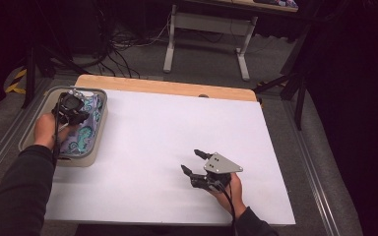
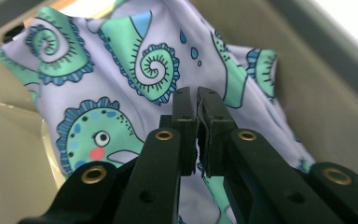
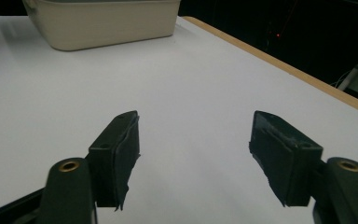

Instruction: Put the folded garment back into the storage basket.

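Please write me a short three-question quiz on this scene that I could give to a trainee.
1. Multiple choice: where does the seahorse-print cloth lie? A) spread on the white table top, B) in the beige tub, C) on the floor.
2. True or false: the right gripper holds a corner of the cloth.
3. Fill in: the jaws of the left gripper are ___ over the cloth.

Key
1. B: it lies in the beige tub at the table's left edge.
2. False: its jaws stand open over the bare white table top, with nothing between them.
3. Shut: the two jaws meet with barely a gap; whether they pinch the fabric cannot be told.
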`<action>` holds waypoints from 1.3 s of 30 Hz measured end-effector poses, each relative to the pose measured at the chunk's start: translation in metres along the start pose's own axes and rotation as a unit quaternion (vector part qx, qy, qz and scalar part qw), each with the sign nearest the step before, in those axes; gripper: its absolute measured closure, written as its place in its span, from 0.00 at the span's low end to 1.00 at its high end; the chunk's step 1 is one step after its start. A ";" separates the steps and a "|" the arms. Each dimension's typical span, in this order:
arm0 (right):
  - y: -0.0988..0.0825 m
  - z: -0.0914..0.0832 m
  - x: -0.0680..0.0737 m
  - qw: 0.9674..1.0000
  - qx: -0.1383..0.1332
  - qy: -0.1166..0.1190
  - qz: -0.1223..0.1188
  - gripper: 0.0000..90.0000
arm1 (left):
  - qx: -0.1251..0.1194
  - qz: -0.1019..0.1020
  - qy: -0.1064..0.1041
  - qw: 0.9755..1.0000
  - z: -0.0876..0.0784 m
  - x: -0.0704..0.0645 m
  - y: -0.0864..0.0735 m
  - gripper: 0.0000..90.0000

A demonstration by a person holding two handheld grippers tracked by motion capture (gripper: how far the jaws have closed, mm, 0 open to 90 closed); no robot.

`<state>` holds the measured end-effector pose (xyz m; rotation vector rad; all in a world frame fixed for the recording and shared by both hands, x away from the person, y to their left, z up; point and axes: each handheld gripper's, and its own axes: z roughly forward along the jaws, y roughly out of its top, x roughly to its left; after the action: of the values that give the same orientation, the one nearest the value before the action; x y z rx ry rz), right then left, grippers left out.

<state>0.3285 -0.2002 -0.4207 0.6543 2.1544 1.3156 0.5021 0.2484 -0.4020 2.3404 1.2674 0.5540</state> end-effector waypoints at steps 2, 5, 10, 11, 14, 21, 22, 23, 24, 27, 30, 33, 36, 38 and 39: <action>-0.004 -0.007 0.001 1.000 0.004 -0.005 -0.006 0.36 | 0.011 0.005 -0.001 1.000 0.004 -0.001 0.002 0.95; -0.008 -0.011 0.001 1.000 0.006 -0.005 -0.006 0.36 | 0.019 0.005 -0.009 1.000 0.011 -0.001 0.003 0.95; -0.012 -0.014 0.000 1.000 0.013 -0.005 -0.001 0.36 | 0.032 -0.002 -0.020 0.999 0.020 -0.003 0.005 0.94; -0.012 -0.015 0.001 1.000 0.012 -0.005 -0.002 0.36 | 0.033 -0.005 -0.022 0.999 0.022 -0.003 0.005 0.94; -0.011 -0.016 0.000 1.000 0.010 -0.007 -0.003 0.36 | 0.043 -0.009 -0.027 0.999 0.026 -0.003 0.003 0.94; -0.011 -0.015 0.001 1.000 0.013 -0.009 -0.007 0.35 | 0.046 -0.008 -0.029 0.998 0.027 -0.003 0.003 0.96; -0.011 -0.016 0.001 1.000 0.011 -0.009 -0.007 0.35 | 0.044 -0.008 -0.027 0.999 0.027 -0.003 0.003 0.96; -0.011 -0.016 0.001 1.000 0.010 -0.009 -0.007 0.35 | 0.046 -0.007 -0.027 0.999 0.026 -0.003 0.003 0.96; -0.011 -0.016 0.001 1.000 0.010 -0.010 -0.008 0.35 | 0.045 -0.009 -0.026 0.999 0.026 -0.003 0.003 0.96; -0.011 -0.017 0.000 1.000 0.010 -0.011 -0.010 0.36 | 0.037 -0.011 -0.019 0.999 0.023 -0.003 0.003 0.95; -0.011 -0.018 0.000 1.000 0.008 -0.014 -0.010 0.35 | 0.030 -0.014 -0.012 0.999 0.019 -0.001 0.002 0.95; -0.012 -0.019 -0.002 1.000 0.011 -0.018 -0.011 0.35 | 0.023 -0.013 -0.003 1.000 0.013 0.001 0.002 0.95; -0.011 -0.021 -0.002 1.000 0.008 -0.017 -0.010 0.36 | 0.016 -0.018 0.005 1.000 0.008 0.003 0.001 0.96; -0.011 -0.021 -0.002 1.000 0.007 -0.018 -0.012 0.36 | 0.021 -0.019 0.014 0.999 0.006 0.006 -0.001 0.96; -0.011 -0.022 -0.002 1.000 0.006 -0.016 -0.012 0.36 | 0.028 -0.021 0.016 0.999 0.006 0.007 -0.001 0.96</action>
<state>0.3141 -0.2196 -0.4217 0.6485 2.1397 1.2723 0.5079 0.2540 -0.4063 2.3539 1.3591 0.5529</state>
